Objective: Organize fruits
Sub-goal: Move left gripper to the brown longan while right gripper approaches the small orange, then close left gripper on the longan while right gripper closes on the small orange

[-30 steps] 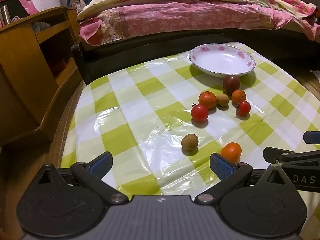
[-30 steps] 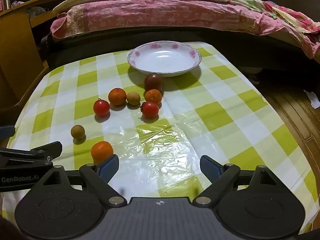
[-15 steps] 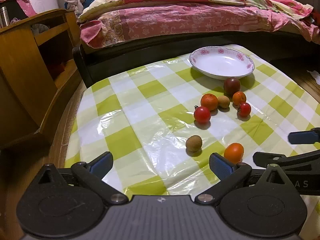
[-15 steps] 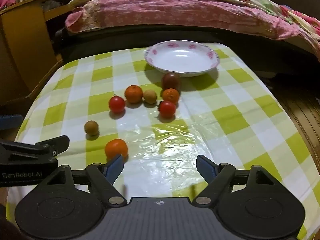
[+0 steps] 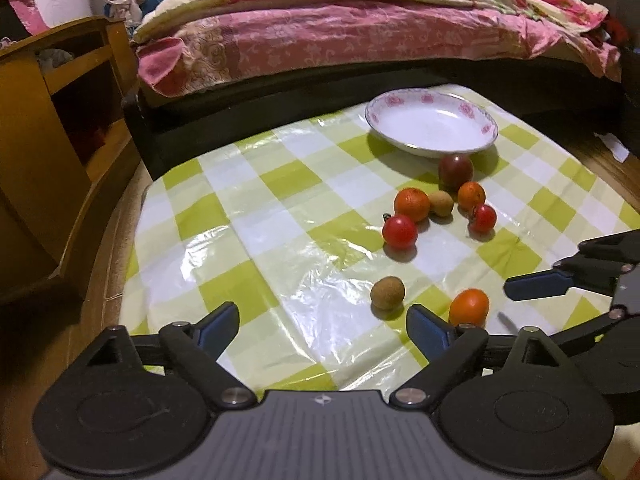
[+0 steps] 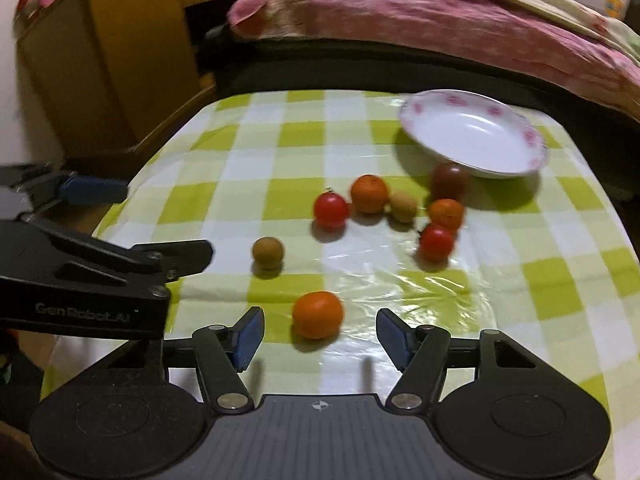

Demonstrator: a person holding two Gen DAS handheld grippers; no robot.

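A white flowered bowl (image 5: pixel 432 126) stands empty at the table's far side; it also shows in the right wrist view (image 6: pixel 474 138). Several small fruits lie in front of it: a dark plum (image 5: pixel 455 168), oranges, red tomatoes (image 5: pixel 399 232) and brown longans. A lone orange (image 6: pixel 317 314) lies near the front, just ahead of my open right gripper (image 6: pixel 320 336), between its fingers' line. A lone longan (image 5: pixel 387 293) lies beside it. My left gripper (image 5: pixel 326 326) is open and empty above the tablecloth.
The green-and-white checked plastic cloth (image 5: pixel 248 224) covers a low table. A bed with pink bedding (image 5: pixel 340 28) runs behind it. A wooden shelf unit (image 5: pixel 52 120) stands at the left. Wooden floor (image 5: pixel 612 168) lies to the right.
My right gripper has swung left and forward so the lone orange now lies between its open fingers. My left gripper has drawn back and risen slightly.
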